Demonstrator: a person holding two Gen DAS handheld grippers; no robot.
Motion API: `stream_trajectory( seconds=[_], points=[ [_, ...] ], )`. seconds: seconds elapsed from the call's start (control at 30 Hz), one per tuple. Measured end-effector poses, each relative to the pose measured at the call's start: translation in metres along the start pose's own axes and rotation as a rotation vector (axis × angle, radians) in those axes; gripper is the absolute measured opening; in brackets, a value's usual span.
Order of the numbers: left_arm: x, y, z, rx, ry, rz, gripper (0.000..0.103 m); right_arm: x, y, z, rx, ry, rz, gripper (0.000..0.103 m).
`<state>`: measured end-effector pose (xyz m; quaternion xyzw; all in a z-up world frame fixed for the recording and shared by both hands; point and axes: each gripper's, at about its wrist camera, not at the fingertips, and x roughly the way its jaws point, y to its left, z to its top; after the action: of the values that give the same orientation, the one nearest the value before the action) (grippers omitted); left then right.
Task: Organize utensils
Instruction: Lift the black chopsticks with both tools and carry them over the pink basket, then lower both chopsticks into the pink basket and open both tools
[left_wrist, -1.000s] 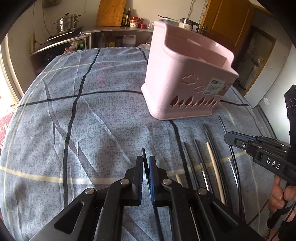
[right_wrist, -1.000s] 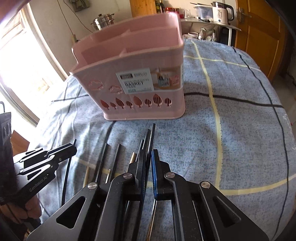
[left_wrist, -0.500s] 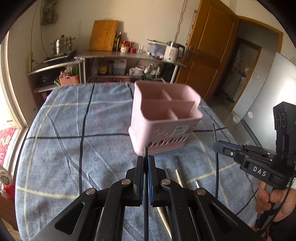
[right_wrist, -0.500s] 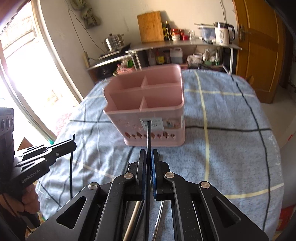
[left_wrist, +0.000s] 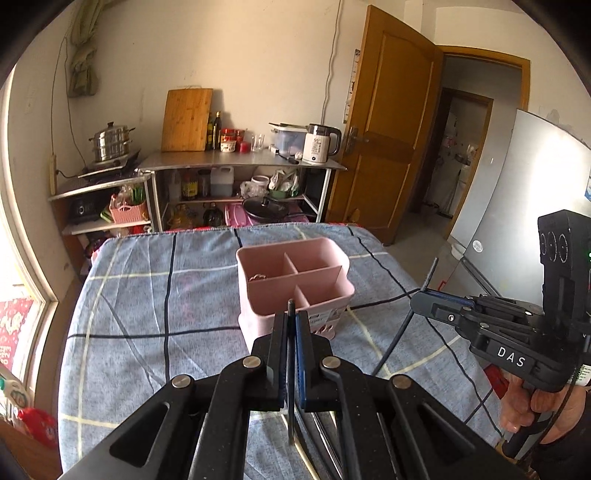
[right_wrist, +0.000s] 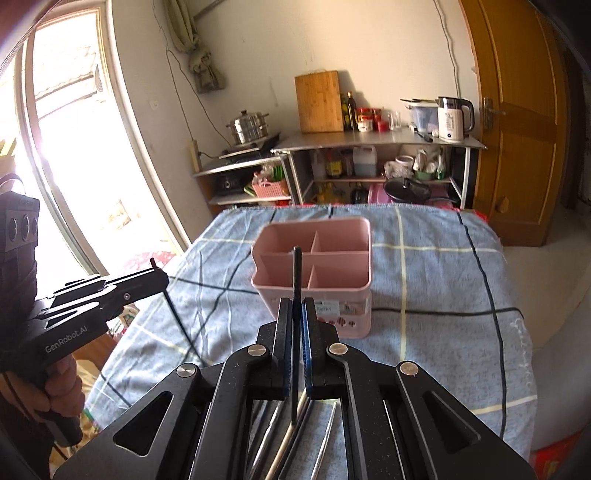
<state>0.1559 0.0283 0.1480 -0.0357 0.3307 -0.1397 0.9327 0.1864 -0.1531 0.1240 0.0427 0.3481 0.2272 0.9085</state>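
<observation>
Both chopsticks lifted off tablecloth (left_wrist: 129, 295), left chopstick (left_wrist: 291, 369) near-upright, right chopstick (right_wrist: 296, 314) likewise.

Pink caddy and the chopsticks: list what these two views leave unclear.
- Pink caddy: small object in its rear-left compartment, left wrist view, too small to identify.
- Black chopstick in the right gripper: lower end hidden behind its fingers.
- Utensils left on the table: right wrist view, count hidden by gripper frame.

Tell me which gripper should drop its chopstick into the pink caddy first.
Right, probably, by a small margin. The right gripper holds its black chopstick with the tip already showing over the pink caddy compartments. The left gripper also grips a chopstick, but its tip only reaches the near rim.
</observation>
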Motion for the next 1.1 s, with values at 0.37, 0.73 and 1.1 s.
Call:
stream_trajectory(
  seconds=[0.37,0.73,1.1],
  points=[
    [-0.013,-0.010,0.049,0.023,-0.066,-0.016,0.003,-0.020,-0.001,0.031,-0.017,-0.072,0.007,0.005],
    [-0.023,0.006,0.124,-0.001,-0.170,-0.005,0.003,-0.029,0.001,0.089,-0.024,-0.180,-0.006,0.005],
    [0.037,0.036,0.128,-0.075,-0.102,0.004,0.003,0.019,-0.001,0.103,-0.005,-0.157,0.003,0.005]
  ],
)
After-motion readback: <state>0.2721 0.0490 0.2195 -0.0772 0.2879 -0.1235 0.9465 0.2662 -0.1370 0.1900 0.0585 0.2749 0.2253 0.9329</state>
